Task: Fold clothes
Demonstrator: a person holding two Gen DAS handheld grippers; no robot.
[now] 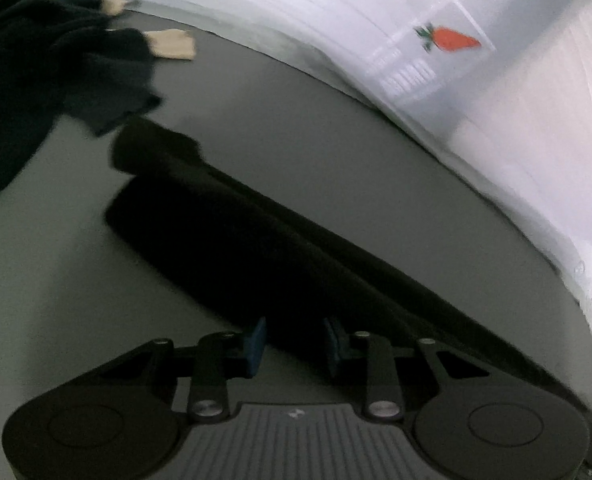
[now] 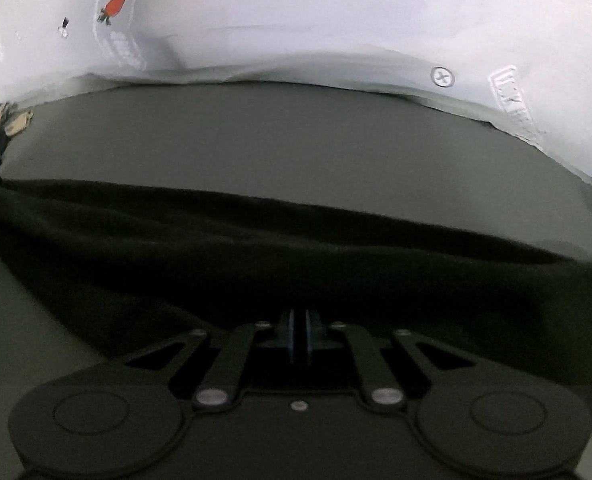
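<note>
On the grey table [image 1: 336, 128], far left, a pile of dark & tan clothes [image 1: 35, 72] sits bunched up. Next to it, a long dark garment [image 1: 235, 248] lies folded in a strip, running from the pile toward the near right. The left gripper [image 1: 293, 342] is right at the near edge of that strip. Its blue pads [image 1: 255, 340] are a bit apart, w/ the dark cloth edge btwn them; can't tell if they pinch it. Behind the table, far side, is a white sheet w/ a red carrot pic [image 1: 452, 38].

From the right wrist cam, the same dark garment [image 2: 296, 248] stretches across from left to right. The right gripper [image 2: 300, 330] is closed tight, pads together at the cloth's near edge. Can't tell if cloth is caught in there. All a bit blurry.
</note>
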